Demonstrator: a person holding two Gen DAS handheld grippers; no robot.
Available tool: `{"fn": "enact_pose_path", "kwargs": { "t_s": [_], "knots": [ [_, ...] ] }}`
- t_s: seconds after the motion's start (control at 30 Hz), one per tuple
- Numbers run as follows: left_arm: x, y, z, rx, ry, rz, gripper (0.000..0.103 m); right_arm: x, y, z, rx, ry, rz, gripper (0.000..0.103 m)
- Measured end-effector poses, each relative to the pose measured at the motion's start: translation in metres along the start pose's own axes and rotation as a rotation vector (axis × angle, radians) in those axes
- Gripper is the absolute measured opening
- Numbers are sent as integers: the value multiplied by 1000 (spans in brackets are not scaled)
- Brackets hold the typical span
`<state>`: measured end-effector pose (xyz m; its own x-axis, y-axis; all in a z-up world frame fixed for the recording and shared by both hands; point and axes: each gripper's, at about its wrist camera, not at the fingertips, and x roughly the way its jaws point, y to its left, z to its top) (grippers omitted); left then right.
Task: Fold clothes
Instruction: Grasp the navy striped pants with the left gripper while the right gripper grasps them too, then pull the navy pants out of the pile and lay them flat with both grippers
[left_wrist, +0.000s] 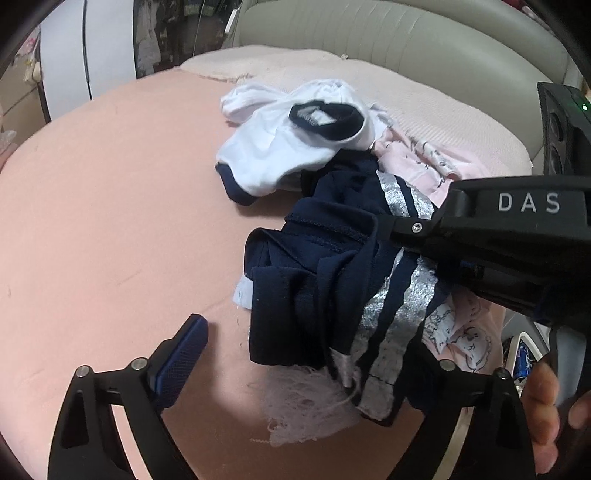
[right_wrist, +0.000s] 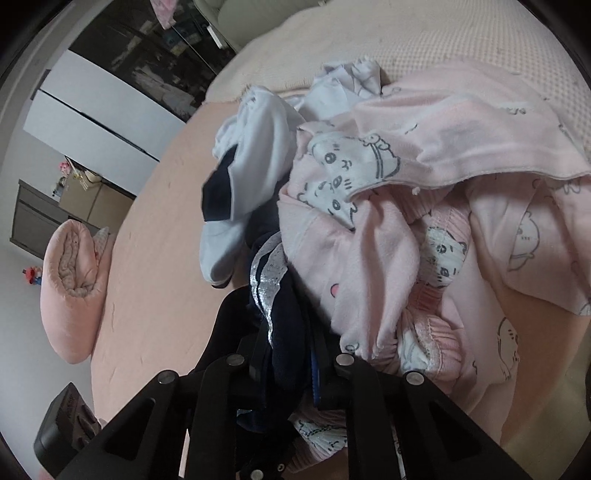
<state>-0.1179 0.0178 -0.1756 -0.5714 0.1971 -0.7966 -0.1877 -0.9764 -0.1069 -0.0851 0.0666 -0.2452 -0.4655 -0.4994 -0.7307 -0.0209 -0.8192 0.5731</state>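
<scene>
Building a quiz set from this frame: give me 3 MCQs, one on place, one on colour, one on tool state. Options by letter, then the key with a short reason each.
1. Where does the white top with the navy collar lie relative to the navy garment?
A. beyond it on the bed
B. under it
C. on the floor

2. What colour are the stripes on the navy garment?
A. red
B. silver
C. green

3. How do the tools stand?
A. both open
B. left shut, right open
C. left open, right shut on the navy garment

Key:
1 A, it lies farther up the pink sheet.
2 B, glittery silver bands show.
3 C, the left tool is spread wide, while the right tool pinches navy cloth.
</scene>
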Motion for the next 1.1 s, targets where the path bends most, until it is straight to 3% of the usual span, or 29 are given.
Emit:
{"fn": "enact_pose_path", "kwargs": {
  "t_s": [0.07, 0.17, 0.2, 0.33, 0.5, 0.63, 0.8, 0.93, 1.1],
  "knots": [
    [-4, -5, 0, 50, -17, 14, 87, 5, 6, 2, -14, -12, -11, 12],
    [-13, -17, -2, 135, -58, 36, 71, 12, 20, 5, -58, -12, -49, 12],
    [-16, -21, -3, 160, -74, 42, 61, 13, 24, 8, -74, -13, -63, 12],
    [-21, -23, 0, 174, -74, 1, 38, 2, 17, 8, -67, -10, -65, 12],
    [-27, -28, 8, 179, -81, -30, 24, -16, -2, 0, -66, 3, -33, 13],
    [-34, -34, 14, 181, -96, -45, 16, -18, -1, 3, -50, 7, 4, 15],
    [-32, -26, 24, 169, -101, -63, 16, -23, 0, 5, -29, 7, 8, 15],
    [-61, -40, 6, 166, -135, -67, 16, -28, 10, 7, -59, -1, 17, 15],
    [-83, -38, 9, 158, -168, -69, 16, -34, 29, 8, -100, -4, 33, 15]
  ]
}}
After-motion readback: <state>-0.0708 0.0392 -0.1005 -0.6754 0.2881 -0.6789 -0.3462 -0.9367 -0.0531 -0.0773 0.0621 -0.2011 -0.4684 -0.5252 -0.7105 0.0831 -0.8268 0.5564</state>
